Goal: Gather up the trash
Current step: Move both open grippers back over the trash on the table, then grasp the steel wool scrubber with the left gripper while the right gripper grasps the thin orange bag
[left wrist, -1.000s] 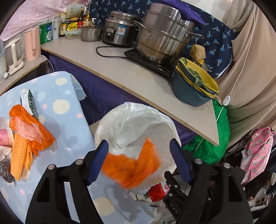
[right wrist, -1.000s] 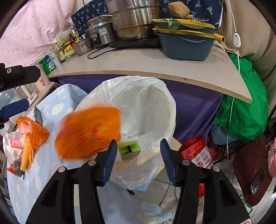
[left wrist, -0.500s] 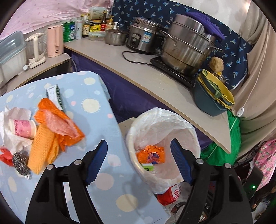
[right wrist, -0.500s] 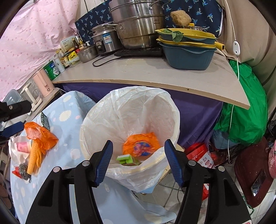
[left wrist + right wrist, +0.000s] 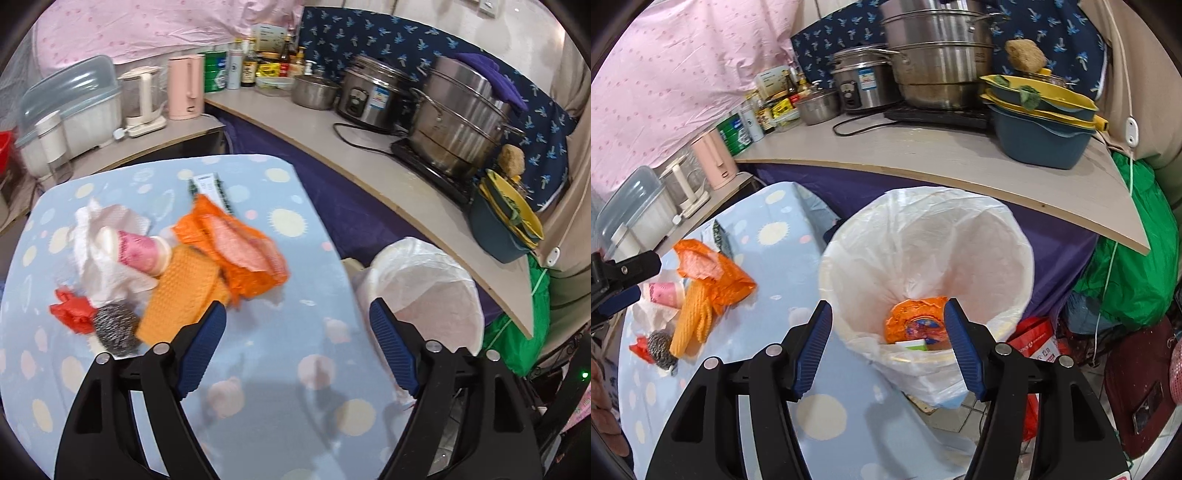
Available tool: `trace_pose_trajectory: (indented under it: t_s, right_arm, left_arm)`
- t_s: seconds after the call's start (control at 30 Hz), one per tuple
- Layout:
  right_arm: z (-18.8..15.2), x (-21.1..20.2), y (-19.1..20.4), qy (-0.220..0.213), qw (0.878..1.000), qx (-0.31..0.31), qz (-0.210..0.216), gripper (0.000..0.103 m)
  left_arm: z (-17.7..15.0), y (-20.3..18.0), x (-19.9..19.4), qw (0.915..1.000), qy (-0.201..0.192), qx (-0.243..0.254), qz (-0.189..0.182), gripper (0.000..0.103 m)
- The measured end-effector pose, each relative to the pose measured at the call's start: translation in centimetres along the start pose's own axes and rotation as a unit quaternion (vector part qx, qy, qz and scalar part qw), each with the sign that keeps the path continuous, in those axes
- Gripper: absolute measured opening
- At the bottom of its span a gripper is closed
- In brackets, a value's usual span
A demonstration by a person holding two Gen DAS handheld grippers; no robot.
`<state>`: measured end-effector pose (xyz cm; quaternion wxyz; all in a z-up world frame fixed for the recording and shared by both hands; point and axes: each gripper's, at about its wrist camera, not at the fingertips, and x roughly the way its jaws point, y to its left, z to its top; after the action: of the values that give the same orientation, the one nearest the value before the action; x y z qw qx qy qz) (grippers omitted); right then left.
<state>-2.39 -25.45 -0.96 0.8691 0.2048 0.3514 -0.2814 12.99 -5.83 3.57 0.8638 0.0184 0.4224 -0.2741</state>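
Trash pile on table beside bin; both tools open, empty.

**Bin mouth open, pile crowds L jaws**

R gripper: jaws wide, bin mouth straight ahead, unobstructed; orange wrapper low inside betw. the tips. Counter edge overhangs beyond bin.

L gripper: bare tablecloth betw. jaws. Trash pile ahead-left: mesh sponge just beside left tip, steel scrubber further left.
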Motion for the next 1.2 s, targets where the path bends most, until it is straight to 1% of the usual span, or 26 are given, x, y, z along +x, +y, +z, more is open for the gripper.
trace_pose_trajectory:
  t_s: [0.2, 0.33, 0.53, 0.7, 0.77, 0.83, 1.03, 1.2]
  right_arm:
    - [-0.5, 0.3, 3.5, 0.007, 0.999, -0.028, 0.019, 0.061]
    - [-0.9, 0.8, 5.9, 0.014, 0.998, -0.046, 0.032, 0.061]
    - [-1.5, 1.7, 9.5, 0.025, 0.996, -0.072, 0.049, 0.061]
    - [-1.5, 2.7, 12.2, 0.027, 0.993, -0.094, 0.063, 0.062]
    - [-1.2, 3.1, 13.1, 0.026, 0.992, -0.1, 0.069, 0.066]
    - [-1.0, 3.7, 13.9, 0.025, 0.991, -0.107, 0.072, 0.067]
    - [-0.3, 6.2, 16.1, 0.033, 0.989, -0.117, 0.086, 0.07]
    - [0.5, 8.5, 17.6, 0.04, 0.988, -0.122, 0.09, 0.071]
  left_arm:
    - [-1.4, 4.7, -0.3, 0.9986, 0.003, -0.03, 0.044, 0.08]
    - [-2.4, 7.7, -0.4, 0.9957, 0.006, -0.048, 0.078, 0.082]
    - [-3.8, 12.2, -0.2, 0.9906, 0.019, -0.083, 0.107, 0.085]
    - [-4.5, 14.5, 0.4, 0.9868, 0.029, -0.105, 0.12, 0.087]
    - [-4.7, 15.3, 0.6, 0.9856, 0.033, -0.112, 0.122, 0.087]
    - [-4.7, 16.1, 1.0, 0.9843, 0.035, -0.119, 0.125, 0.088]
    - [-4.7, 17.6, 2.4, 0.982, 0.043, -0.131, 0.129, 0.091]
    - [-4.5, 18.4, 4.1, 0.9799, 0.058, -0.14, 0.13, 0.091]
